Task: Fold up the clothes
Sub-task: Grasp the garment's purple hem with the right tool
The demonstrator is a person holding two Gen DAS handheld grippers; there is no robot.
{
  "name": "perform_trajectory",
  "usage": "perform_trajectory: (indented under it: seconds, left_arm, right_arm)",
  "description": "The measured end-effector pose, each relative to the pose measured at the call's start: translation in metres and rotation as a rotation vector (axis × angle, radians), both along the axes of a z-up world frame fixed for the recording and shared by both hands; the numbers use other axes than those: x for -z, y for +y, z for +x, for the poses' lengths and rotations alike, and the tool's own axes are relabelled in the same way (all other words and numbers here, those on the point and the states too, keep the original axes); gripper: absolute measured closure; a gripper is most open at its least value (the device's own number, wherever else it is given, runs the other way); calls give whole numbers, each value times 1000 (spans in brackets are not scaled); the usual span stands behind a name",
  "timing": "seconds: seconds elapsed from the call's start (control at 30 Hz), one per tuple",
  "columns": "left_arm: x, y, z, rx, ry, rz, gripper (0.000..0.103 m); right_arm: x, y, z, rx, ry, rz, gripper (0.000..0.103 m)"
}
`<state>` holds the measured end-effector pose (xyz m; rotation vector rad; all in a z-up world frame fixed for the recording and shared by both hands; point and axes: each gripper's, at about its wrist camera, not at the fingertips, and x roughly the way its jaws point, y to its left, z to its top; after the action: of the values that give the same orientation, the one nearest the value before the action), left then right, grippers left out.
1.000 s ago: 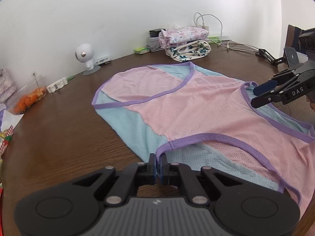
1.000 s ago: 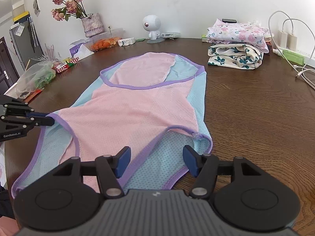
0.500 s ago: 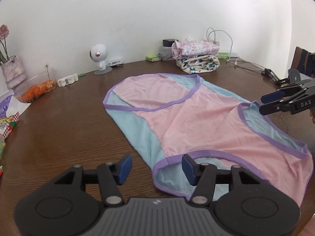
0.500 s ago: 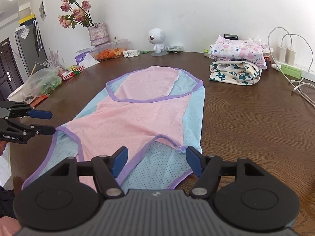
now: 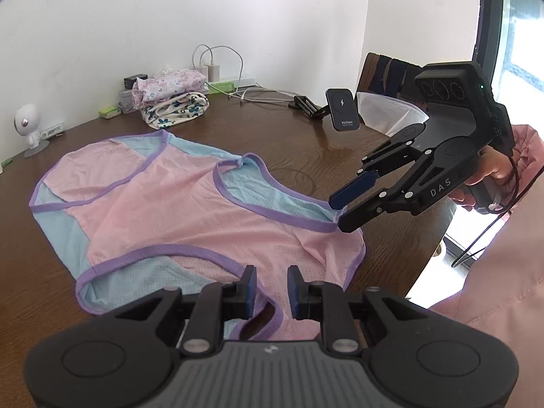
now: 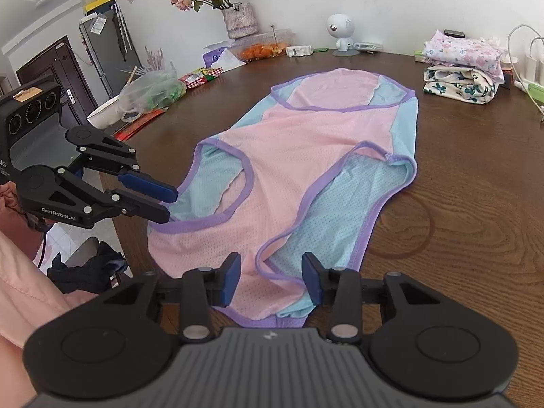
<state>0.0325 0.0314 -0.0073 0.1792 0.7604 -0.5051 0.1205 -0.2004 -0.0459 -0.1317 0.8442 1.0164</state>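
Both grippers, left (image 5: pixel 268 287) and right (image 6: pixel 270 280), are closing on nothing as we are hovering over the near end of the pink-and-blue mesh top (image 6: pixel 306 156) lying flat on the table (image 6: pixel 476 204); light, limp and slippery, it is probably best pinched at its purple trim.

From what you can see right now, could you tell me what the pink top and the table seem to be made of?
Pink top: probably thin synthetic mesh, matte; tiny holes dot it, purple binding edges it.
Table: wood or wood-look veneer, slightly glossy; dark grain shows.
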Motion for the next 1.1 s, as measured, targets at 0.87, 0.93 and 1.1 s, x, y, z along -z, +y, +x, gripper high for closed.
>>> perform_trajectory:
  seconds: [0.87, 0.93, 1.1]
  left_arm:
    - [-37, 90, -37, -468, -195, -79, 4]
    - [-34, 99, -41, -479, -197, -87, 3]
    - [-21, 116, -50, -482, -186, -121, 2]
  right_arm:
    - [-21, 111, -81, -117, -166, 56, 33]
    - [-13, 126, -88, -122, -180, 16, 33]
    - [-1, 154, -96, -146, -185, -64, 39]
